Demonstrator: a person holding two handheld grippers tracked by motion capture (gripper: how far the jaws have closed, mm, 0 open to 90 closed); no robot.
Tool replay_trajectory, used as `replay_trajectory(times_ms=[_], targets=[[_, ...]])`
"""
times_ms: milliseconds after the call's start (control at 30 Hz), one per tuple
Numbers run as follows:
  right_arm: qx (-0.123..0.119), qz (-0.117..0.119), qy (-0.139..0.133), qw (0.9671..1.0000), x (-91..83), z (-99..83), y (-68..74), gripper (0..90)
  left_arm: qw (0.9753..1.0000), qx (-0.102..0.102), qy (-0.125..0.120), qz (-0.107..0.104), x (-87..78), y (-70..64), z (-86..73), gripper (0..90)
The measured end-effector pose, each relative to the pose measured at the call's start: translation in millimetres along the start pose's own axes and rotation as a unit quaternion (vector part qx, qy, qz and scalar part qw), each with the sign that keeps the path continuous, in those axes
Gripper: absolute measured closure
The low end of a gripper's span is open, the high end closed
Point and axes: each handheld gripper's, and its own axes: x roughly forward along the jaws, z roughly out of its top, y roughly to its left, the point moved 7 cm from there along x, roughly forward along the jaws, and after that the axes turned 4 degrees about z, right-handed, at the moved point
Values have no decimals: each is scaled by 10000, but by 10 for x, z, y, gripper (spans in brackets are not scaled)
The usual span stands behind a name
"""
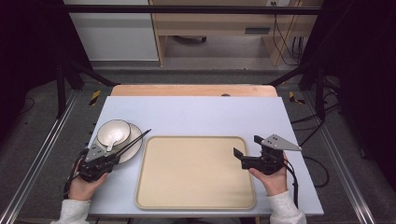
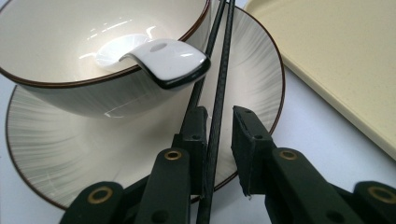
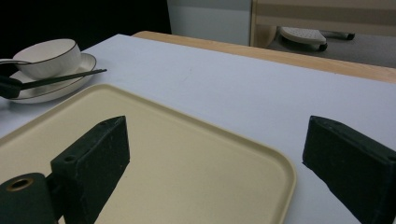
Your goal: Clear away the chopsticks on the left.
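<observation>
Black slender chopsticks, tips toward two o'clock, lie between the left tool's slightly parted jaws, across the ribbed plate beside the white bowl; right tool gapes empty.

You sit in a lab: black curtains flank the bench, metal rails frame it, and cables trail across the floor.

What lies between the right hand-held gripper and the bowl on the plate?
The beige tray spans that stretch in the high view, with nothing on it. From the right hand-held gripper, the bowl lies past the tray's left edge, the black chopsticks angling beside it.
</observation>
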Motion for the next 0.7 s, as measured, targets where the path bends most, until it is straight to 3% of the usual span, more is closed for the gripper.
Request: replay_trajectory(times_ms=[333,700], targets=[[14,18,-1,10000,-5,2,1,72,9999,-8,118,-65,53,-23,18,819],[2,0,-16,10000,-11,5,-9,72,10000,-25,10,-87,7,-117,62,852]])
